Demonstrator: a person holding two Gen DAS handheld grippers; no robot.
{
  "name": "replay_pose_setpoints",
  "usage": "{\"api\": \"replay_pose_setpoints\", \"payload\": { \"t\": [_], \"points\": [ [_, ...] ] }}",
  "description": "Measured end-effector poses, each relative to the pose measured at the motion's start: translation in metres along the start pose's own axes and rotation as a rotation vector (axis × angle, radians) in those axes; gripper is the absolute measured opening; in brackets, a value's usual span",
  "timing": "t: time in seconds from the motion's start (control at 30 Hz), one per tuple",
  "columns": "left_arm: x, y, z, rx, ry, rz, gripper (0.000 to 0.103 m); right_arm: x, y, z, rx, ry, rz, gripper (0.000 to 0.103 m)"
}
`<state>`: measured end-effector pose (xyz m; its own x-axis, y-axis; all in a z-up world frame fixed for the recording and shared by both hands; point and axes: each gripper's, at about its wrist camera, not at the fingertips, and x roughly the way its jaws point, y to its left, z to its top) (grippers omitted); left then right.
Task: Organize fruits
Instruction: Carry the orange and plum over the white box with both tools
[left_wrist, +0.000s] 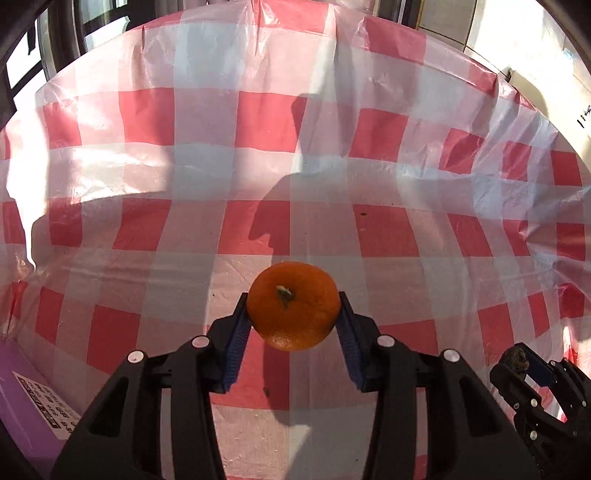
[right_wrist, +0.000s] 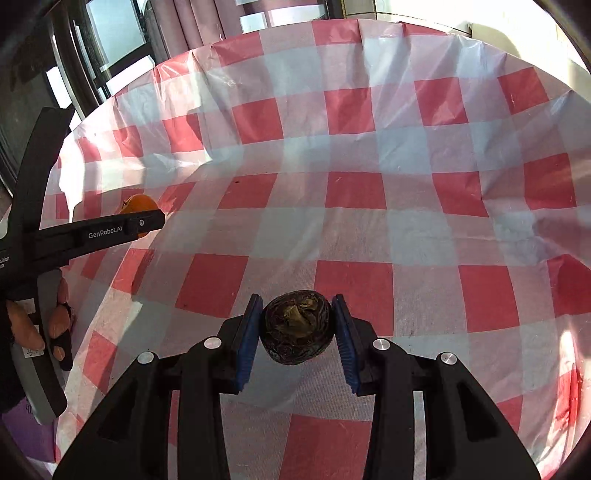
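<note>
1. Above the checked tablecloth, the left gripper pinches an orange.
2. The right gripper pinches a dark fruit.
3. No container is visible; placing both seems left.

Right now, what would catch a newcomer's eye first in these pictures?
The bright orange mandarin, stem towards the camera, pinched between the left gripper and its blue fingers above a red-and-white checked tablecloth. Next, a dark, wrinkled fruit held the same way in the right gripper.
</note>
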<state>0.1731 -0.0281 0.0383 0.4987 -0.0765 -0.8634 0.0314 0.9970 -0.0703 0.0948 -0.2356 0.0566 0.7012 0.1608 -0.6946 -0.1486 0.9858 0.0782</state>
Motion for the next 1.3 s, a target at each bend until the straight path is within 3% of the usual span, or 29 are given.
{"api": "replay_pose_setpoints", "payload": {
  "t": [0.27,0.6,0.73,0.93,1.3],
  "points": [
    [-0.060,-0.039,-0.089,0.219,0.065,-0.155,0.045,-0.039,0.016,-0.051,0.069,0.060,-0.066,0.038],
    [-0.139,-0.007,-0.148,0.359,0.038,-0.243,0.045,-0.095,0.052,-0.110,0.215,0.086,-0.110,0.038],
    [-0.165,0.003,-0.160,0.414,0.010,-0.284,0.045,-0.113,0.076,-0.117,0.225,0.064,-0.114,0.038],
    [-0.207,0.024,-0.156,0.446,-0.109,-0.303,0.045,-0.136,0.109,-0.111,0.188,0.011,-0.120,0.038],
    [-0.247,0.110,-0.153,0.343,-0.227,-0.225,0.045,-0.143,0.194,-0.097,0.033,-0.044,-0.048,0.038]
  ]
}}
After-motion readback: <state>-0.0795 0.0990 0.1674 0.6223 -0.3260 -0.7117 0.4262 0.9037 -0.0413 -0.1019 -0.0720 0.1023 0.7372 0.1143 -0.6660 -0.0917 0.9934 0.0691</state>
